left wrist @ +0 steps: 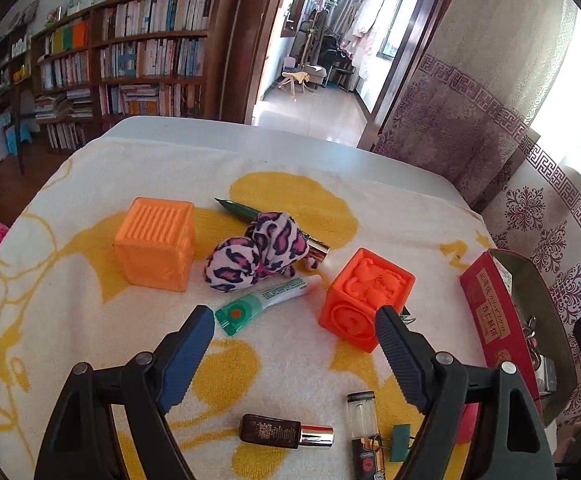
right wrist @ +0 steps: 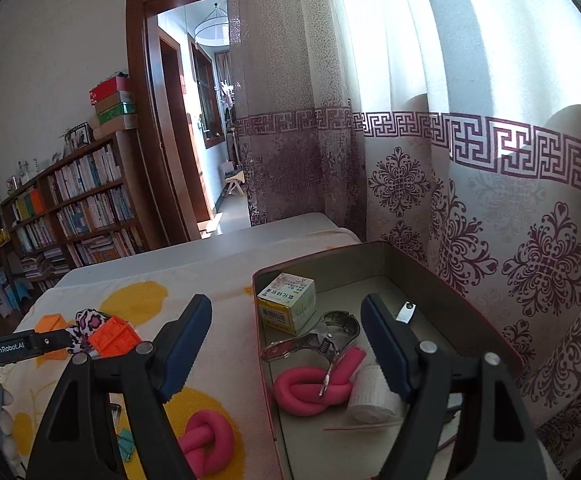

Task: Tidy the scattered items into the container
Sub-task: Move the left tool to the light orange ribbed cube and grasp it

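My left gripper [left wrist: 295, 320] is open and empty above the towel, just short of a green-white tube [left wrist: 264, 302] and a red-orange cube [left wrist: 364, 300]. Beyond lie a leopard-print scrunchie [left wrist: 254, 254], a green pen [left wrist: 242, 212] and a light orange cube [left wrist: 156, 244]. Under the gripper lie a brown bottle [left wrist: 286, 431], a small vial [left wrist: 362, 416] and a green binder clip [left wrist: 400, 442]. My right gripper [right wrist: 286, 312] is open and empty over the left rim of the red tin [right wrist: 470, 312], which holds a small box [right wrist: 288, 302], metal pliers [right wrist: 322, 340], a pink knotted rope [right wrist: 310, 388] and a gauze roll [right wrist: 372, 394].
A second pink knotted rope [right wrist: 208, 442] lies on the yellow-patterned towel [left wrist: 90, 320] left of the tin. The red tin's side [left wrist: 490, 308] shows at the right of the left wrist view. A curtain [right wrist: 490, 200] hangs right behind the tin; a bookshelf [left wrist: 130, 60] stands beyond the table.
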Available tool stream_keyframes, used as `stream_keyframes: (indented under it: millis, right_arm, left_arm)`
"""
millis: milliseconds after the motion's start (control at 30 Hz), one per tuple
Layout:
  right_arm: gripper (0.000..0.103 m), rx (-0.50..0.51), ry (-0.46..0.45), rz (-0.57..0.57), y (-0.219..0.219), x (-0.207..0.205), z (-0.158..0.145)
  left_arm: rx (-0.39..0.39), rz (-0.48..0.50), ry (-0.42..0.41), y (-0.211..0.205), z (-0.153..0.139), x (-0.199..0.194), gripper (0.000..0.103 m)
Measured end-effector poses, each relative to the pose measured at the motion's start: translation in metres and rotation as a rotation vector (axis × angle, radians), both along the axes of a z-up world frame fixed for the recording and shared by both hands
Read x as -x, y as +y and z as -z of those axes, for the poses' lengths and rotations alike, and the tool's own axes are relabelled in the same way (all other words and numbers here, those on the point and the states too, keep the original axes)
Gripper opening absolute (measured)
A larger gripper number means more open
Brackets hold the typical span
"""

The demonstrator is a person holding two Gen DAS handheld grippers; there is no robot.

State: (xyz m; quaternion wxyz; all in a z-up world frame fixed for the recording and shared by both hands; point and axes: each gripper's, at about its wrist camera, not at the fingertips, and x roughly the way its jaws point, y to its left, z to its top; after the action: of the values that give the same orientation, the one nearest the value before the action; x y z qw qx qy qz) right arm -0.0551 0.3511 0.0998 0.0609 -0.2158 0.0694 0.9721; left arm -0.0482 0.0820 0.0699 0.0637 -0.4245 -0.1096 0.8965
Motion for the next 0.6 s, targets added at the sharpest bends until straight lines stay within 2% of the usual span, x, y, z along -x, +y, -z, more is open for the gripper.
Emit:
stream_keyframes:
  millis: [133, 267, 333, 500, 600]
  right_arm:
    - [0.08, -0.084, 0.026, -0.028, -0.023, -0.006, 0.002]
    - [0.08, -0.125, 0.036, -0.079, -0.041, -0.012, 0.003]
    - [0.08, -0.136, 0.023, -0.104, -0.046, -0.01, 0.006]
    - [0.08, -0.119, -0.042, -0.144, -0.048, 0.0, 0.017]
    - [0.08, -0.108, -0.053, -0.146, -0.047, 0.002, 0.018]
  left_arm:
    - [0.02, -0.048, 0.0, -0.019, 0.005, 0.0, 0.084]
    - [0.027, -0.082, -0.012, -0.035, 0.011, 0.004, 0.084]
    - [0.032, -0.093, -0.022, -0.042, 0.015, 0.007, 0.084]
    - [0.107, -0.129, -0.008, -0.057, 0.022, 0.015, 0.084]
    - [0.106, -0.133, -0.016, -0.065, 0.024, 0.027, 0.084]
